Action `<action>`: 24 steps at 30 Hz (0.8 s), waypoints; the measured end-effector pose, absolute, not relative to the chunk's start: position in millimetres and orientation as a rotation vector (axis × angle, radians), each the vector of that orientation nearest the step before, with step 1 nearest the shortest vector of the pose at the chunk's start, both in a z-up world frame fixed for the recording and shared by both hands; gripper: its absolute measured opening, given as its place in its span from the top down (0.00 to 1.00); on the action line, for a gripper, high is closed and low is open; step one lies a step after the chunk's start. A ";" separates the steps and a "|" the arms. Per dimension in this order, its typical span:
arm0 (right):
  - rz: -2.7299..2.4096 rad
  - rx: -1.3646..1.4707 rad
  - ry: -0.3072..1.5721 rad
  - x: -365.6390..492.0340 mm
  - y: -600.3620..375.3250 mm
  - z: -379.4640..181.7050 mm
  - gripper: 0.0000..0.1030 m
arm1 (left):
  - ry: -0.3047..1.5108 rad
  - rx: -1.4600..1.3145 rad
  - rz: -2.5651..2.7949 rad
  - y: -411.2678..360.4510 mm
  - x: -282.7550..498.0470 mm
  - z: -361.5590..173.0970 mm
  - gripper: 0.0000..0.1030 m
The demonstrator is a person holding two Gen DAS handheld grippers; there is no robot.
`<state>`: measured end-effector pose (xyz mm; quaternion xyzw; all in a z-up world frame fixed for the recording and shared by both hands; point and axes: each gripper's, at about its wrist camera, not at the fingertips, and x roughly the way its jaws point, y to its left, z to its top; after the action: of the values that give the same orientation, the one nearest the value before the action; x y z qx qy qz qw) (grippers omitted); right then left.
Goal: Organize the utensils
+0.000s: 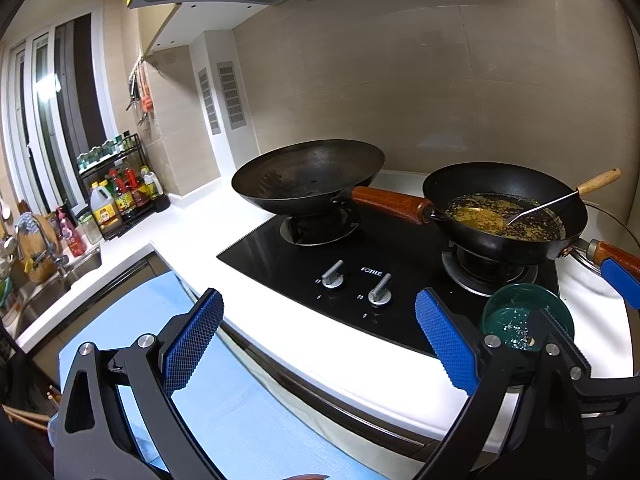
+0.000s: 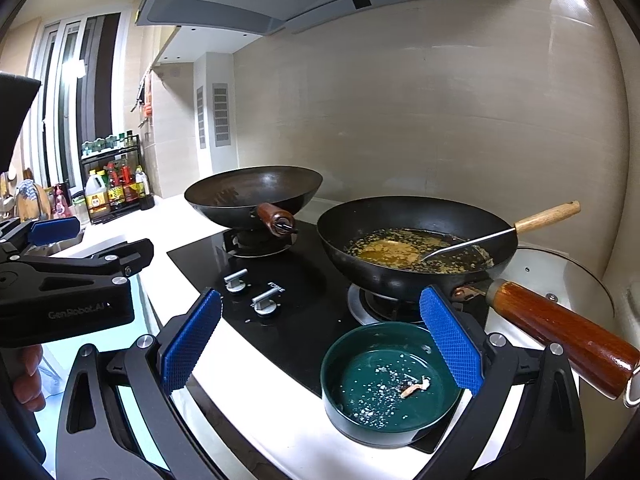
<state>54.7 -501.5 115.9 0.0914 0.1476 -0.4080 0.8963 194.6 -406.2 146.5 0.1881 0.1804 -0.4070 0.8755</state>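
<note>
A metal spatula with a pale wooden handle [image 1: 598, 182] [image 2: 546, 216] rests in the right wok [image 1: 505, 216] [image 2: 416, 248], which holds yellow-brown food residue. An empty wok [image 1: 308, 178] [image 2: 254, 194] sits on the left burner. A dirty green bowl [image 1: 528, 316] [image 2: 390, 384] stands on the stove's front right corner. My left gripper [image 1: 320, 344] hangs open in front of the stove knobs, holding nothing. My right gripper [image 2: 320, 348] is open too, its right finger [image 2: 450, 340] over the bowl's rim. The left gripper [image 2: 56, 240] also shows at the left of the right wrist view.
The black glass hob [image 1: 384, 248] [image 2: 304, 280] has two knobs [image 1: 356, 284] [image 2: 252, 290]. A rack of sauce bottles [image 1: 120, 192] [image 2: 114, 184] stands far left, past it a sink [image 1: 52, 280]. The right wok's brown handle [image 2: 560, 336] juts toward me. A glass lid [image 2: 568, 276] lies at the right.
</note>
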 end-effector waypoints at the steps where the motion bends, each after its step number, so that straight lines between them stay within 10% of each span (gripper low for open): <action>1: -0.848 0.189 0.305 54.3 -502.7 116.3 0.05 | 0.376 0.393 -0.854 -407.6 194.2 146.6 0.09; 24: -0.841 0.194 0.310 56.0 -507.8 115.1 0.05 | 0.383 0.399 -0.876 -420.0 191.9 143.9 0.09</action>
<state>56.0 -507.8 115.1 0.0939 0.1497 -0.4059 0.8967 191.9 -420.0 143.9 0.1905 0.1831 -0.4187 0.8688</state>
